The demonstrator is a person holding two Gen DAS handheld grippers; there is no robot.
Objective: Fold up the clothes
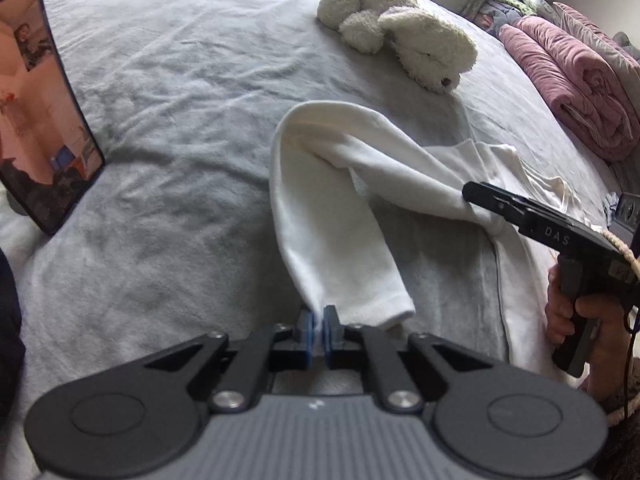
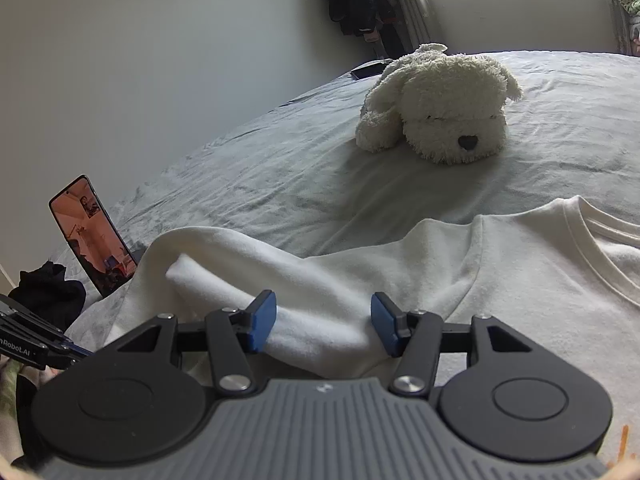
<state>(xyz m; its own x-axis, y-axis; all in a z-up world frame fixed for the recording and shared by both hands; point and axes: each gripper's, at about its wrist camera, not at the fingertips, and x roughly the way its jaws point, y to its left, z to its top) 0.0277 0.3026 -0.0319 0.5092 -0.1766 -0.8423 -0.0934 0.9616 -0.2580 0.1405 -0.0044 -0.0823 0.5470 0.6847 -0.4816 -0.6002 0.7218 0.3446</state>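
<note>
- The white long-sleeved top (image 2: 520,264) lay spread on the grey bedsheet (image 1: 180,120), its crew neckline at about three o'clock in the right wrist view.
- The left gripper (image 1: 319,322) had its blue pads pressed nearly together on the cuff edge of the sleeve (image 1: 320,208), which arched up and away toward twelve o'clock.
- The right gripper (image 2: 323,326) stood wide open with a ridge of sleeve fabric lying between its pads, not pinched; in the left wrist view its tips appear to touch the cloth, but whether they bore on it was hard to tell.
- Risk, as I judged it: the thin pinch at the cuff could slip if the sleeve were pulled taut, and the open right gripper closing on a bunched ridge might trap several layers and set a crooked crease.
- The plush dog (image 2: 440,108) near one o'clock and the propped phone (image 1: 40,112) at nine o'clock sat close enough to catch swung fabric.
- The top's hem and far sleeve were cut off; the dark bundle (image 2: 52,292) was unidentifiable.
</note>
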